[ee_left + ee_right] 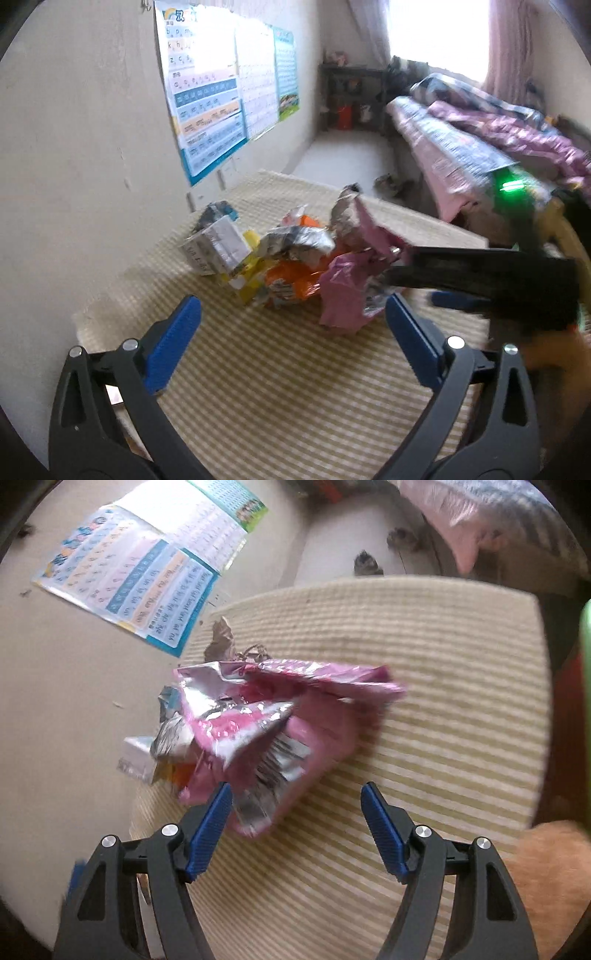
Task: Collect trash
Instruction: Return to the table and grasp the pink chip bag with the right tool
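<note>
The left claw (293,325) is spread wide w/ nothing between its blue pads (173,343); it hangs over the striped desk (280,398), pointing down at a slant toward the trash pile (273,262). The pile sits mid-desk, near the wall side: a white carton (216,249) at the left end, yellow packaging (251,273) beside it, an orange wrapper (291,282) under crumpled silver foil (299,243), and a pink foil wrapper (347,291) at the right end, closest to the left claw's right finger.

The right claw (295,808) comes in from the right in the left wrist view, blurred, its tips at the pink wrapper (280,716). In its own view the jaws stand apart, not pinching anything. The wrapper's lower edge lies just beside the left pad (210,827), maybe brushing it; can't tell for sure because of blur. The right pad is clear of the wrapper, over bare desk (443,709). The white carton (136,757) peeks out at the far left of the pile.

Bkgd: a letter-chart poster (207,96) on the wall, a bed (480,147) w/ pink and grey bedding at right, a dark shelf (351,96) by the window. A green light (511,184) glows on the right-hand device.
</note>
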`<state>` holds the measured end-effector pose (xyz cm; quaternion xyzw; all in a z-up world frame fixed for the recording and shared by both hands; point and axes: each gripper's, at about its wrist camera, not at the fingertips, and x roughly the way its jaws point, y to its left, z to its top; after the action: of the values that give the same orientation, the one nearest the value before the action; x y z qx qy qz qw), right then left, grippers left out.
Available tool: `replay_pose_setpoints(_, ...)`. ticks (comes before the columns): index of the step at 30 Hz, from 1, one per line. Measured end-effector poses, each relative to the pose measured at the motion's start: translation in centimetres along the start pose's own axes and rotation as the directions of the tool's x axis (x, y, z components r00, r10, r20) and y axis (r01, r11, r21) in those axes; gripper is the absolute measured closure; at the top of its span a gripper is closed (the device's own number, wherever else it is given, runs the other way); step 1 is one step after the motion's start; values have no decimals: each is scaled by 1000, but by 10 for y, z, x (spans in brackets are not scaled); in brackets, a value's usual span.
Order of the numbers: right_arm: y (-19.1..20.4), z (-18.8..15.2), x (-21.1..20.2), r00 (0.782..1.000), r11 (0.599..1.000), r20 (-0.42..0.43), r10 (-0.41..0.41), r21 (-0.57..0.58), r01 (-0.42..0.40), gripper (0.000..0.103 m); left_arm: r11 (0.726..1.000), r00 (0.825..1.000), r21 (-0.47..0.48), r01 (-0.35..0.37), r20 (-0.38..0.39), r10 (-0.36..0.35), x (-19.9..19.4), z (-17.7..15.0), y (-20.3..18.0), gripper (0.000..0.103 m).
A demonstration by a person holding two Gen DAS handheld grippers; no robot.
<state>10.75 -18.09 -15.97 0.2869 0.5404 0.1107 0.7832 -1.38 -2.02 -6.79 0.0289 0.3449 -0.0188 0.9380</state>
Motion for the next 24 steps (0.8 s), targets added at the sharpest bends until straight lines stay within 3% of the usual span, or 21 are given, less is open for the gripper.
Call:
replay_pose_setpoints(5,-8,10,31,997,990,-62,44,136,-35,35,998,998,-62,14,-53,-18,5,3,12,6)
replay_pose_setpoints(7,-12,10,34,997,989,-64,47,143,-37,50,997,997,-71,14,-78,-19,9,2,14,6)
replay_pose_setpoints(9,-13,10,31,995,992,-75,67,113,-59,65,996,995,-87,19,-98,-27,12,-1,16,6)
replay_pose_setpoints(12,-19,5,19,992,995,-89,85,52,-81,72,993,990,-116,33,-132,-48,19,-3,17,6)
replay_pose_setpoints(18,-28,-27,-25,995,993,-90,32,-112,-42,74,981,984,-193,29,-169,-63,35,4,26,6)
replay_pose_setpoints(24,-33,-68,-56,996,955,-7,-88,-284,83,72,965,983,-261,7,-177,-55,57,27,35,6)
